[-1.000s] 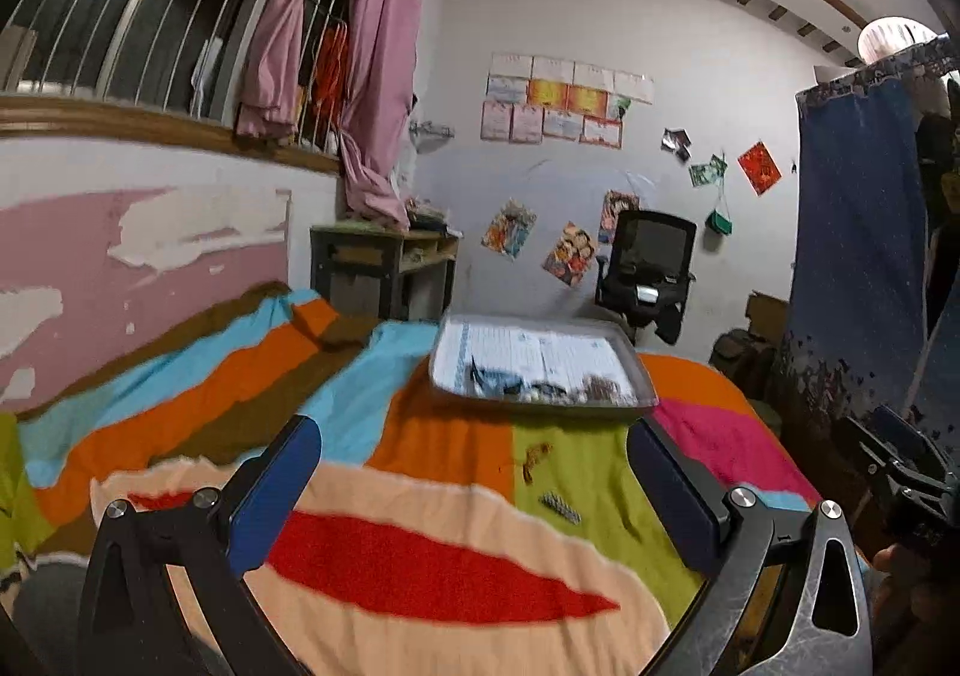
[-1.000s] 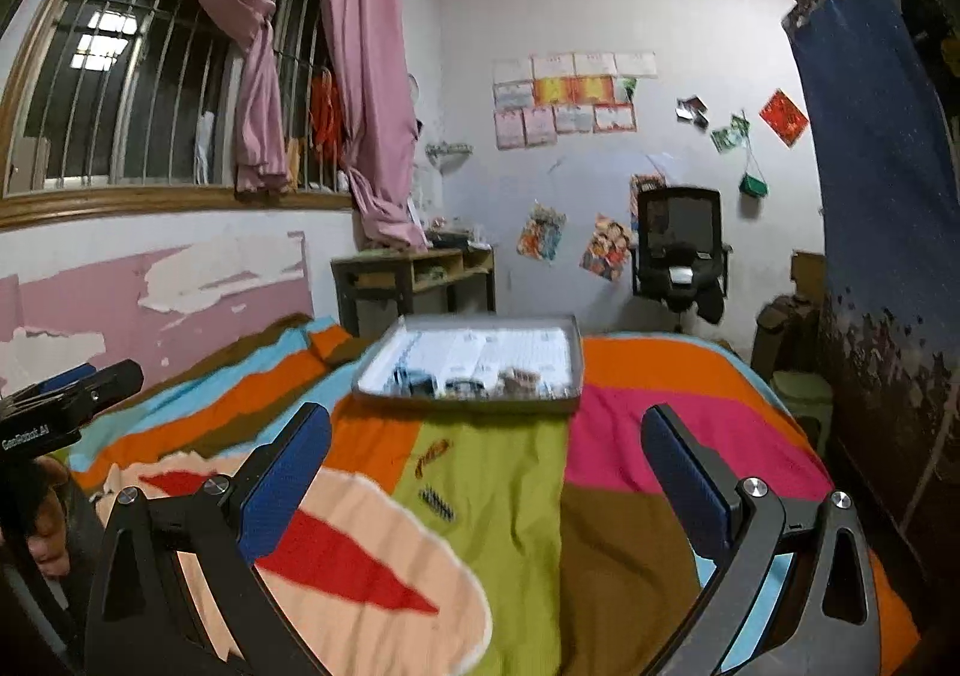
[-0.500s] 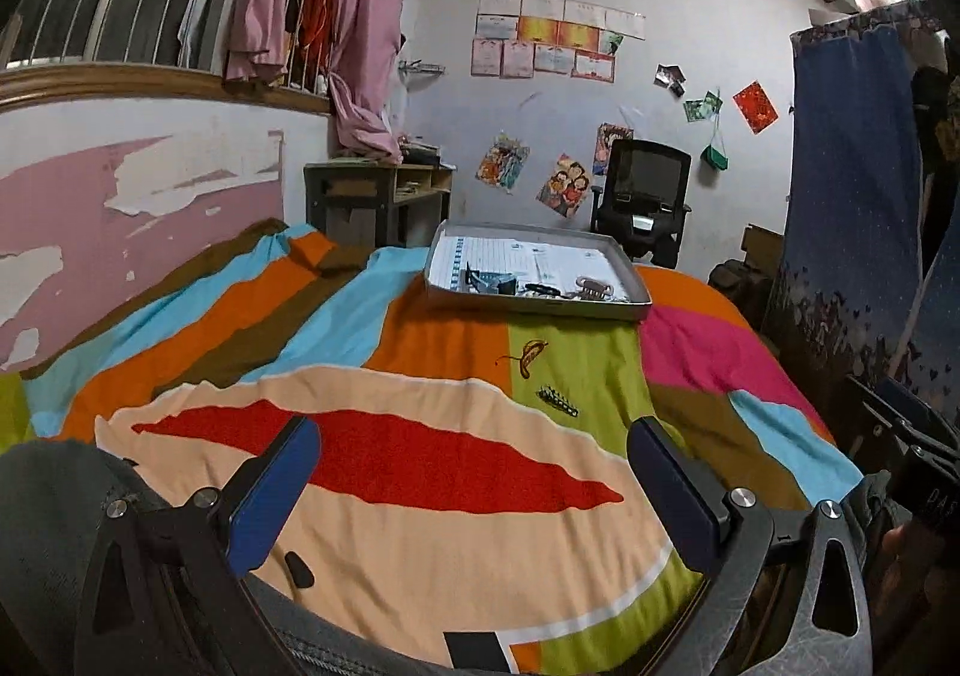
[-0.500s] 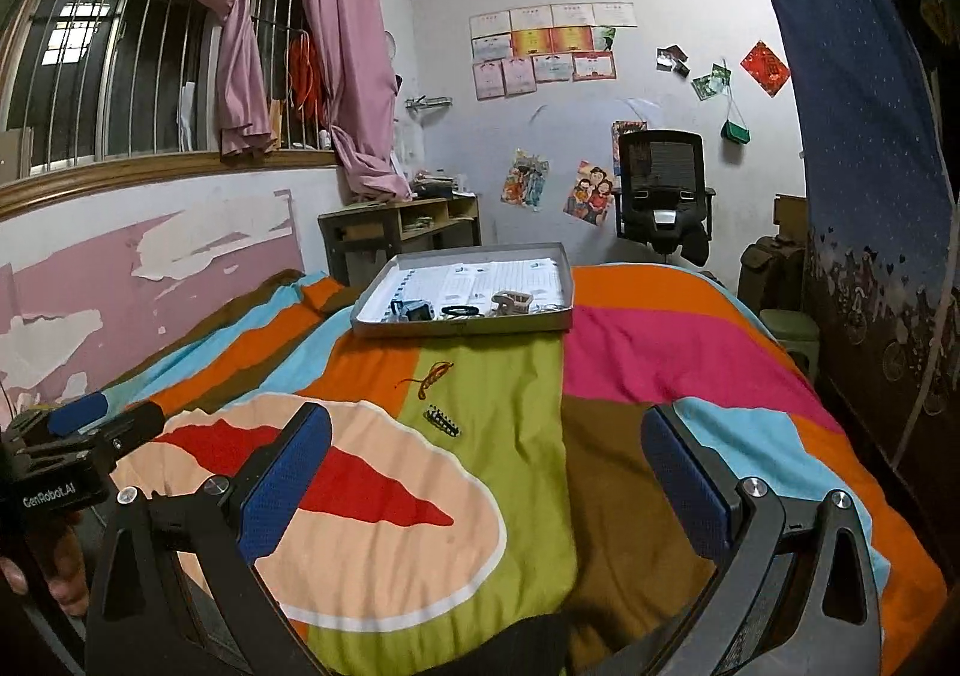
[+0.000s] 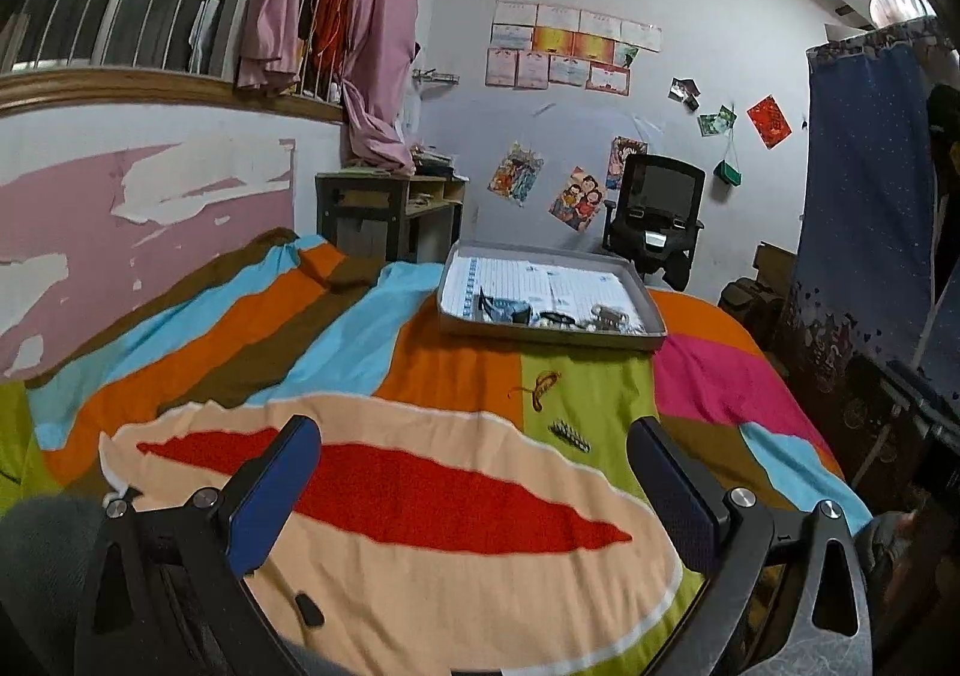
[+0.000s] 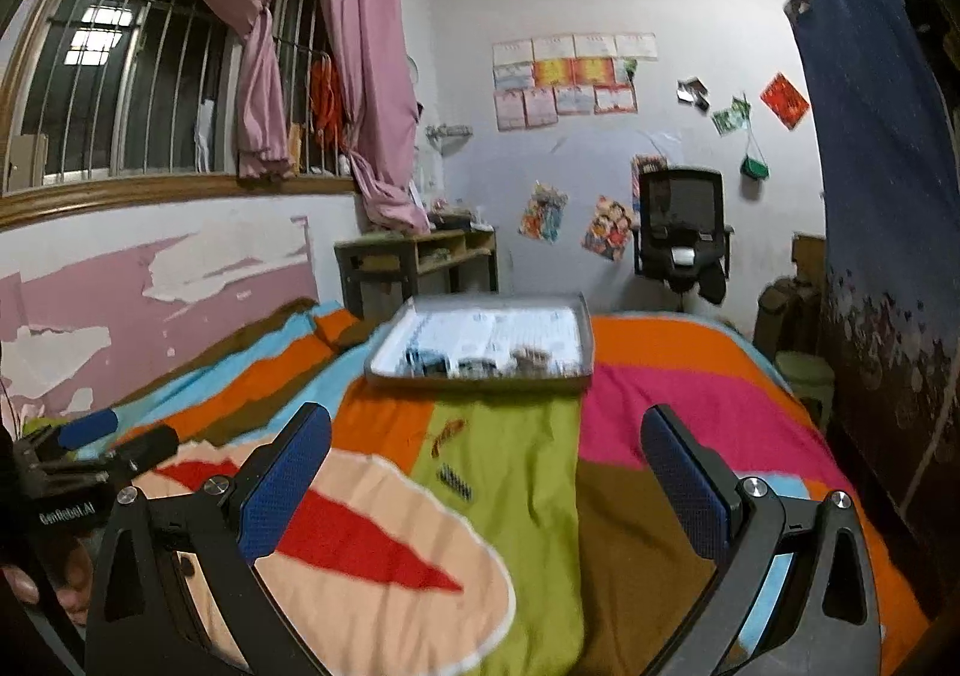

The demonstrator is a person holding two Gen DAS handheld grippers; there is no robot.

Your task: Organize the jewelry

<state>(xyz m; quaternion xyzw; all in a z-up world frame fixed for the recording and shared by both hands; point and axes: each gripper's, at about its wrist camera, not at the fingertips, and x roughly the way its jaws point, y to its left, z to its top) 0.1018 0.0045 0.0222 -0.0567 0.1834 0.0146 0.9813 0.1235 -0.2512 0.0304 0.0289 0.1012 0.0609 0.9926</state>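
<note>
Left gripper [image 5: 474, 472]: jaws spread wide, nothing between them, held above the near end of the blanket [image 5: 432, 502].
Right gripper [image 6: 486, 463]: jaws likewise wide apart and empty, also over the near end of the blanket.
Clip [image 5: 570, 434]: small dark toothed piece lying flat on the green patch, ahead of the left gripper and a little toward its right finger; in the right wrist view [image 6: 456, 481] it sits just ahead, slightly toward the left finger.
Clip axis: long axis runs on a slant, the far end to the left and the near end to the right, so neither pair of jaws is squared to it as they stand.
Orange piece [image 5: 540, 386]: thin curved item, farther ahead than the clip on the same green patch, between the clip and the tray.
Tray [image 5: 552, 337]: grey, shallow, straight ahead and well beyond both loose pieces; a few small items lie along its near edge, too small to identify.
Nearer arm: hard to judge; the clip lies between the two grippers, and in the right wrist view it looks closer to the jaw gap, so the right seems the likelier one.
Next move calls for: dropping forward and down to the clip, with a wrist turn so the fingers close across its narrow width.
</note>
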